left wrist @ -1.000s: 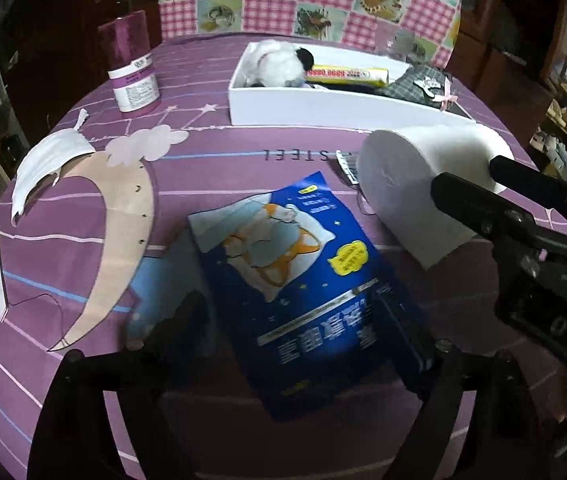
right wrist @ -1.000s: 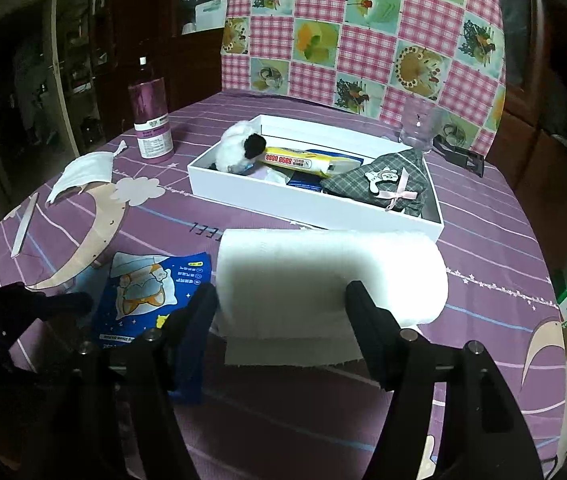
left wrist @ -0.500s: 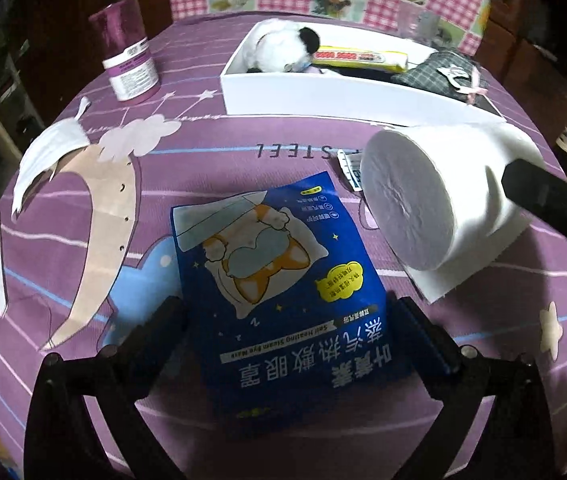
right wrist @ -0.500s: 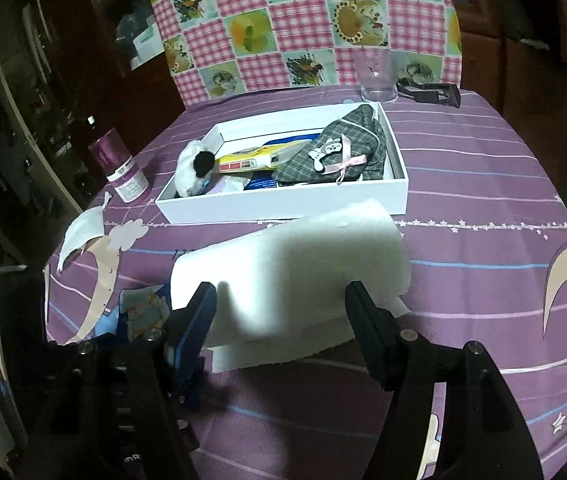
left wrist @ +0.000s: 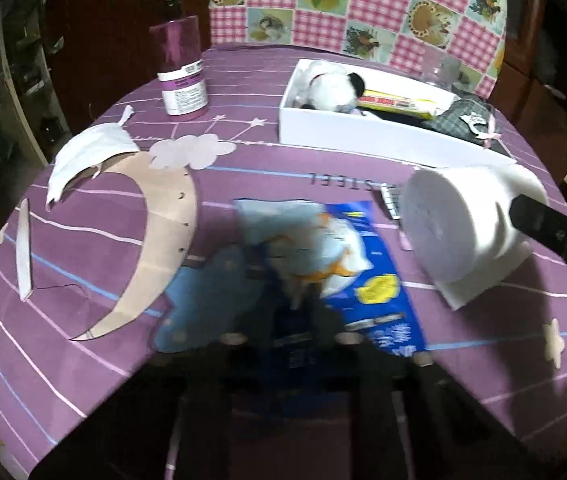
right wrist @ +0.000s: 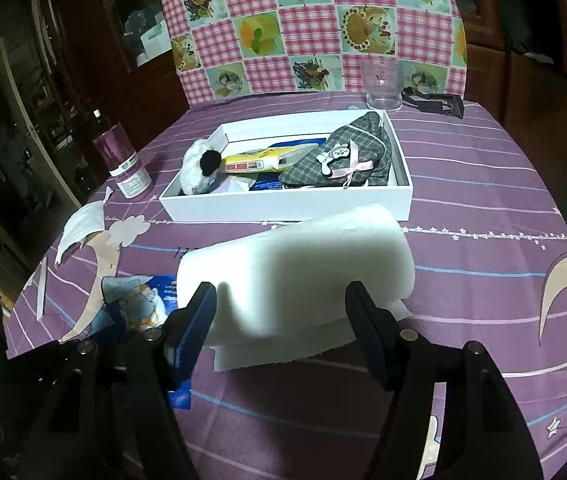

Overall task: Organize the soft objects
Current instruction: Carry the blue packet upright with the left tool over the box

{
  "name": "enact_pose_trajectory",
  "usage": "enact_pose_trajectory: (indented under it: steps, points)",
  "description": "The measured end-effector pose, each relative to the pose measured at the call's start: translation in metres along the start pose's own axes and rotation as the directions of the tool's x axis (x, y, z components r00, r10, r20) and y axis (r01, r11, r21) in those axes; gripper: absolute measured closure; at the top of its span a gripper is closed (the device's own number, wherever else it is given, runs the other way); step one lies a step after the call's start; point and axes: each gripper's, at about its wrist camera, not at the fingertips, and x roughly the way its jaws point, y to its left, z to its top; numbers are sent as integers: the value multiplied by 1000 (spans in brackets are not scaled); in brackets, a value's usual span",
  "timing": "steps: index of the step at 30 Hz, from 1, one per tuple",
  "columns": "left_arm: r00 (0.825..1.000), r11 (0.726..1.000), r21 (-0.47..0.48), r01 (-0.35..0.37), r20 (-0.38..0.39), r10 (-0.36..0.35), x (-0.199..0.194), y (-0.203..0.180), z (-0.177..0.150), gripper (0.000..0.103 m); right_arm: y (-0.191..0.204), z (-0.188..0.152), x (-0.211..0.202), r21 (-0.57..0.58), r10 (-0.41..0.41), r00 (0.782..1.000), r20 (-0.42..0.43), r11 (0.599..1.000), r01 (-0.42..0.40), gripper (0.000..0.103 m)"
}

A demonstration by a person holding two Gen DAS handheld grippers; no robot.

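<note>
Right gripper (right wrist: 283,312) clamping the white paper roll (right wrist: 299,264) lying on the purple tablecloth (right wrist: 483,280), left gripper (left wrist: 303,320) blurred, seeming to be pinching the blue packet (left wrist: 347,264) beside it, white box (right wrist: 283,204) of soft items sitting beyond

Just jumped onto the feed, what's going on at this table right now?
A person with a gripper in each hand is sorting soft things into the white box. The right gripper has its fingers on either side of the paper towel roll. The left gripper is closed on the blue eye-mask packet, which looks bent upward. A plush toy and grey plaid pouch already lie in the box.
</note>
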Motion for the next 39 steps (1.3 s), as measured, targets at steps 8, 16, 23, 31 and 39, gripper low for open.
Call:
enact_pose_trajectory:
  steps: [8,16,23,31,39]
  points:
    - [997,997,-24,75,2,-75,-1,8,-2,100,1,0,-4,-2,-4,1000,20,1000,4,36]
    - [990,990,-59,127,74,-123,-27,17,6,100,7,1,-7,-32,24,999,34,999,-23,36]
    - [981,989,-55,137,148,-127,-58,19,20,100,24,1,-12,-101,68,996,51,993,-63,36]
    - [973,990,-27,138,191,-130,-83,13,42,101,28,20,-27,-101,84,994,73,992,-77,36]
    - [964,989,7,146,222,-144,-96,-1,77,101,24,49,-32,-83,77,994,74,994,-70,36]
